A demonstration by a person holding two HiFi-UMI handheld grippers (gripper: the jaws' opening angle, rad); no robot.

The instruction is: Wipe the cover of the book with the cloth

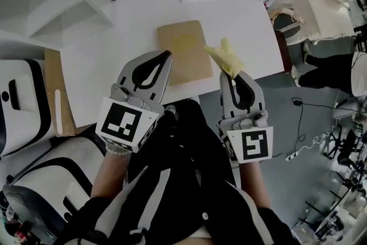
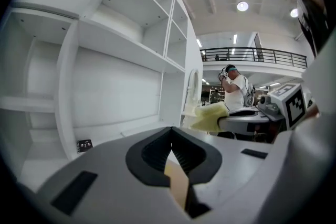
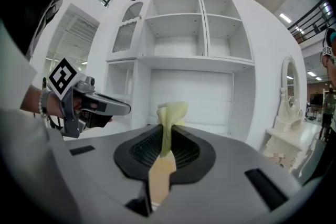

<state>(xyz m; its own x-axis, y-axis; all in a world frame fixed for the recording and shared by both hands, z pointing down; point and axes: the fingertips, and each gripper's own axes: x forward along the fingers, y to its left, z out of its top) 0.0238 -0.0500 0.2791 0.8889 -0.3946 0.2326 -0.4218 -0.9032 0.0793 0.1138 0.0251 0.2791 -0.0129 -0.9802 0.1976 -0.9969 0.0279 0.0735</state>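
Currently: book (image 1: 182,57) lies flat on the white table (image 1: 126,49), tan cover up, close to the near edge. Cover looks unwiped so far, my reading only.

Right gripper (image 1: 234,74): jaws closed on the yellow cloth (image 1: 225,56), which sticks out past the tips beside the book's right edge. Contact with the cover cannot be told.

Left gripper (image 1: 165,55): jaws together at the tips, nothing held, over the book's near-left corner.

Risks:
- Cloth is pinched by a narrow fold only; drag against the cover may pull it free
- Nothing pins the book; a sideways wipe on the smooth table may slide it, possibly toward the edge

View notes: the right gripper view alone shows the grip, cloth (image 3: 170,113) rising between the ribbed pads. The left gripper view confirms an empty closure, only tan cover below. The head view alone gives the whole book and both tools' placement
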